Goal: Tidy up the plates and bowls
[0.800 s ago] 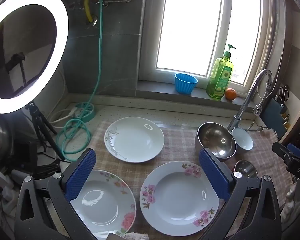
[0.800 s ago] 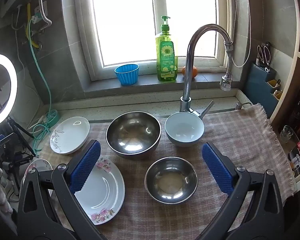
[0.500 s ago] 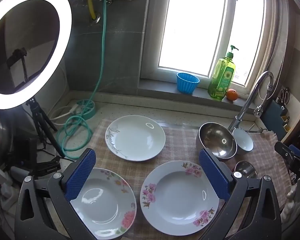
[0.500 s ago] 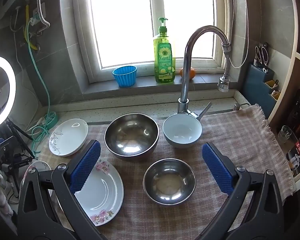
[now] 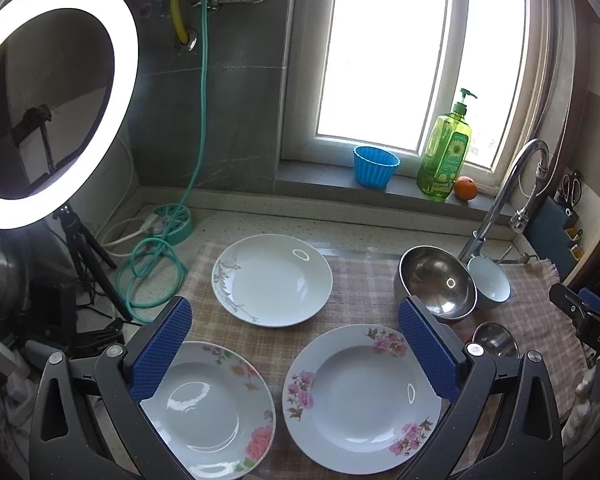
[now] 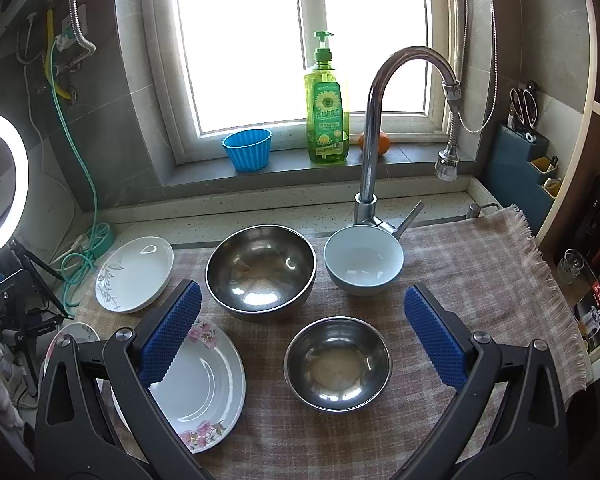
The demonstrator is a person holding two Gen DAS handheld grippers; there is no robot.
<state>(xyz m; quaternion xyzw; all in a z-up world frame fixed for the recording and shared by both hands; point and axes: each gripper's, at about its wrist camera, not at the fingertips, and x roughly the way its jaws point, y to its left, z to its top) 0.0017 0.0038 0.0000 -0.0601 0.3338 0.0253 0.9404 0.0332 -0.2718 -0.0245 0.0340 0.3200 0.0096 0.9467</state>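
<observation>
Three plates lie on the checked cloth [image 5: 352, 280]: a white plate with a grey leaf print [image 5: 272, 279] at the back, a pink-flowered plate [image 5: 362, 398] front right, another flowered plate [image 5: 210, 408] front left. My left gripper [image 5: 294, 348] is open and empty above them. In the right wrist view a large steel bowl [image 6: 260, 272], a white bowl [image 6: 363, 260] and a small steel bowl [image 6: 337, 364] stand on the cloth. My right gripper [image 6: 302, 332] is open and empty above the small steel bowl.
A tall faucet [image 6: 374, 128] rises behind the white bowl. A soap bottle [image 6: 326, 108], blue cup [image 6: 247, 149] and orange [image 5: 465, 188] sit on the sill. A ring light on a tripod [image 5: 48, 100] and a coiled green hose [image 5: 152, 272] stand at the left.
Both grippers have risen and drawn back slightly; the views show a little more of the counter. No dish has moved and both grippers stay open.
</observation>
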